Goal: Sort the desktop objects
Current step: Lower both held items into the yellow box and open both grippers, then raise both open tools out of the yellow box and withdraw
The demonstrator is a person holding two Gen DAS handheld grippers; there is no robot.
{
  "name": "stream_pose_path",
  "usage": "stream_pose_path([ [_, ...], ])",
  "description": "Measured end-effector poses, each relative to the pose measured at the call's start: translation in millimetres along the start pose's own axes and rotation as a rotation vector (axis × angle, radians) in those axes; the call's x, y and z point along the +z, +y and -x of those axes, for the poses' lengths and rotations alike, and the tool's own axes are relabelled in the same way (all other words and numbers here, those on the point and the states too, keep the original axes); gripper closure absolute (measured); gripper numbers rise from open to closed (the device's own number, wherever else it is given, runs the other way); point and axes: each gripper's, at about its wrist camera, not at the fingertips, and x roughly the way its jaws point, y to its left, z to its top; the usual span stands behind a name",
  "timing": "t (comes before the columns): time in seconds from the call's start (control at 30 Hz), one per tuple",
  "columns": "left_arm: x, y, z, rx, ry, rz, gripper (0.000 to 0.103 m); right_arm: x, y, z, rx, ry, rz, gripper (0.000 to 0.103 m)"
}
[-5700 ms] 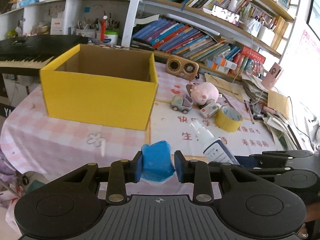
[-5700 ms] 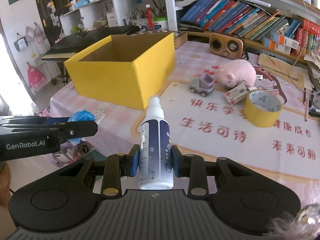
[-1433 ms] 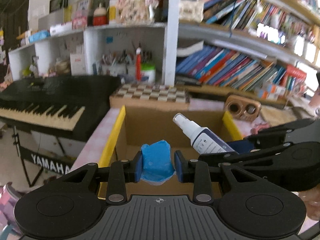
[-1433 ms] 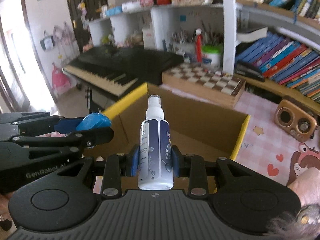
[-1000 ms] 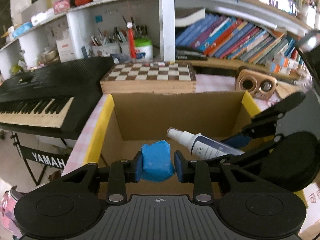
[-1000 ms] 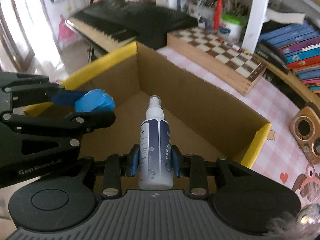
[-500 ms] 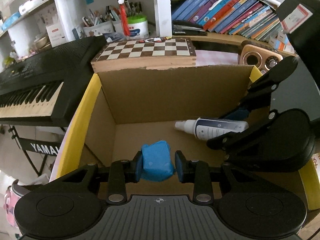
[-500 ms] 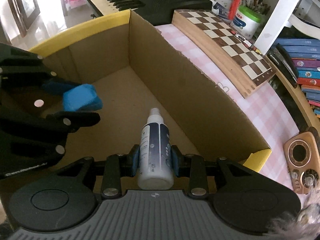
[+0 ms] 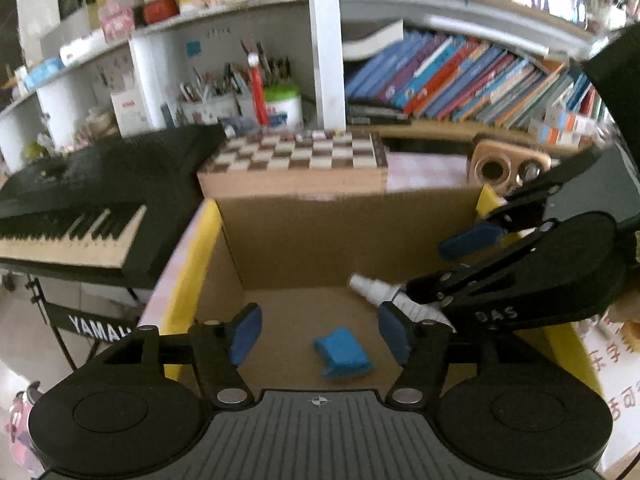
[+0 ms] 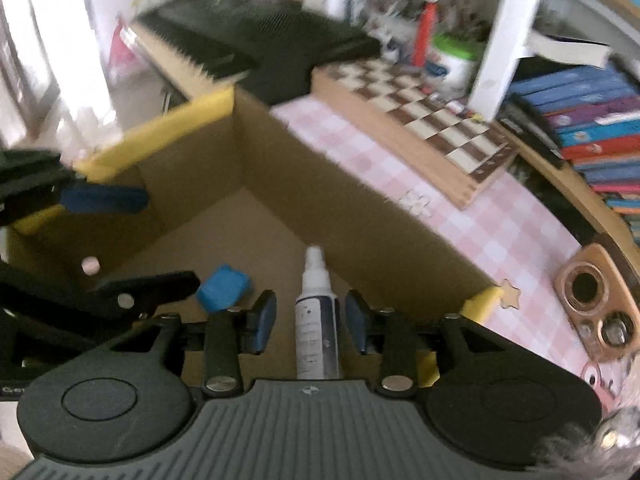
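Observation:
Both grippers hang over the open yellow cardboard box (image 9: pixel 188 264). My left gripper (image 9: pixel 320 334) is opening, with its blue pads wide apart. The blue block (image 9: pixel 344 354) lies loose on the box floor just beyond them. In the right wrist view my right gripper (image 10: pixel 309 326) is also opening. The white spray bottle (image 10: pixel 316 320) stands between its pads, and a gap shows on each side of it. The block (image 10: pixel 224 288) lies left of the bottle, under the left gripper (image 10: pixel 132 240). The right gripper (image 9: pixel 432 268) hides most of the bottle (image 9: pixel 372 286) in the left wrist view.
A wooden chessboard (image 9: pixel 296 160) sits right behind the box, with a black keyboard (image 9: pixel 80 200) to its left. A wooden speaker (image 10: pixel 596 304) lies on the pink checked cloth (image 10: pixel 500 216) to the right. Shelves of books (image 9: pixel 460 80) and pen pots fill the back.
Both grippers opened. The blue block left the left pads and dropped to the box floor. The right pads came off the spray bottle, which now sits lower between them.

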Motion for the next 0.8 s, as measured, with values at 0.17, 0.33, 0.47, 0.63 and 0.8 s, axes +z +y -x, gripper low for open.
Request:
stream_pose_path([
  [0.17, 2, 2, 31, 0.012, -0.09, 0.021, 0.028, -7, -3, 34, -0.037, -0.098, -0.093, 0.065],
  [0.33, -2, 5, 63, 0.035, -0.169, 0.038, 0.023, -20, 2, 69, -0.087, -0.198, -0.164, 0.065],
  [0.47, -9, 10, 84, 0.061, -0.217, 0.071, 0.019, -33, 7, 99, -0.139, -0.299, -0.225, 0.065],
  [0.63, -20, 15, 111, 0.088, -0.263, 0.113, 0.014, -54, 19, 132, -0.189, -0.393, -0.277, 0.064],
  [0.8, -35, 13, 138, 0.103, -0.304, 0.131, 0.011, -80, 36, 156, -0.251, -0.449, -0.328, 0.06],
])
